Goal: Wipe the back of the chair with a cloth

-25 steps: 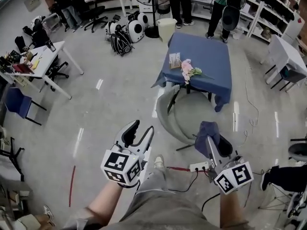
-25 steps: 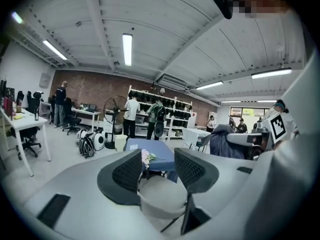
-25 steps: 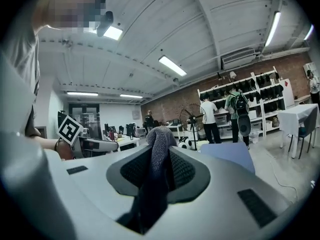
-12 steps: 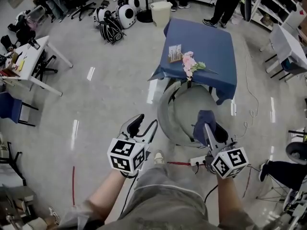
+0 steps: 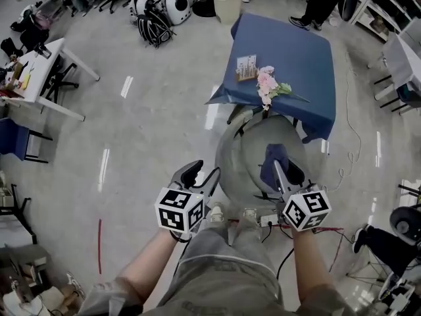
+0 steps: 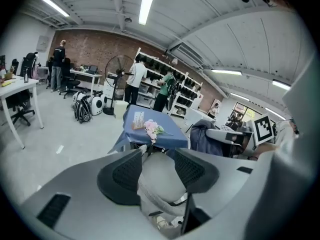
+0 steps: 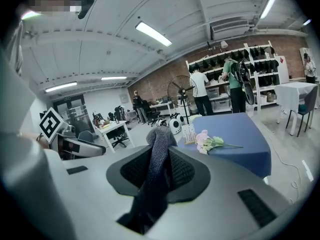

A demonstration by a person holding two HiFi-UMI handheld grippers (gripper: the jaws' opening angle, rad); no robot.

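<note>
Person standing over a grey chair, a gripper in each hand and a dark blue cloth in the right one.

From where I stand, the right gripper has its jaws clamped tight on the cloth, which stands bunched between them over the near part of the chair's curved shell. The left gripper is at the chair's near-left rim with its jaws apart and nothing held between them; I cannot tell whether it touches the rim. On the far side of the chair is a table under a blue cover, with pink flowers near its near edge and a small card stand just left of them.
</note>
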